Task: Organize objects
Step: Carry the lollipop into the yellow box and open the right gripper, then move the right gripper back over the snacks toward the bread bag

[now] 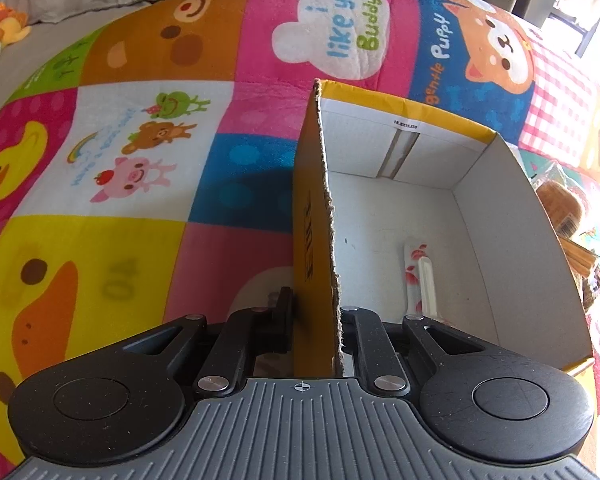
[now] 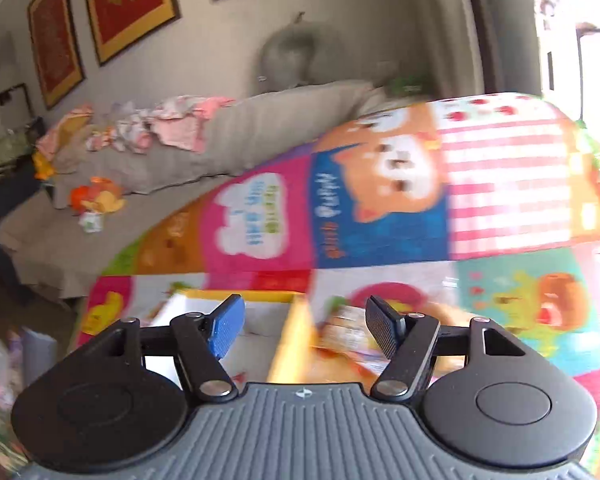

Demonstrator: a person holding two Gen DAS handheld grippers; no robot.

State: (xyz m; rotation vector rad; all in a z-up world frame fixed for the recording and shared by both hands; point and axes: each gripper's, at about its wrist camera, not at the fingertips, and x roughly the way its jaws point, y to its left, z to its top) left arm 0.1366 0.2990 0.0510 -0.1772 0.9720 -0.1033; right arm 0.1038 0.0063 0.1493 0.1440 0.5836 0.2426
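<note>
A yellow cardboard box (image 1: pixel 380 184) with a white inside sits on a bright cartoon-patterned play mat (image 1: pixel 140 160), and it is the landmark for everything else. The left claw (image 1: pixel 316 320) is clenched on the box's near side wall, one finger outside the wall and one inside, holding the box steady. Inside the box, on its floor close to that gripped wall, lie a white strip with red flower marks (image 1: pixel 412 264) and a plain white stick-like piece (image 1: pixel 428 288) touching it; the rest of the box floor is bare. Outside the box, just past its far side wall, packaged snacks (image 1: pixel 560 208) lie on the mat, including a bag showing something brown and bread-like. The right claw (image 2: pixel 304 328) hangs above that wall with its jaws apart and nothing between them; its view is blurred, and the snack packets show below it. Judging from this, the tidying is at an early stage: a couple of small items are in, the snack packets are still out, and the empty right claw seems positioned to collect one.
</note>
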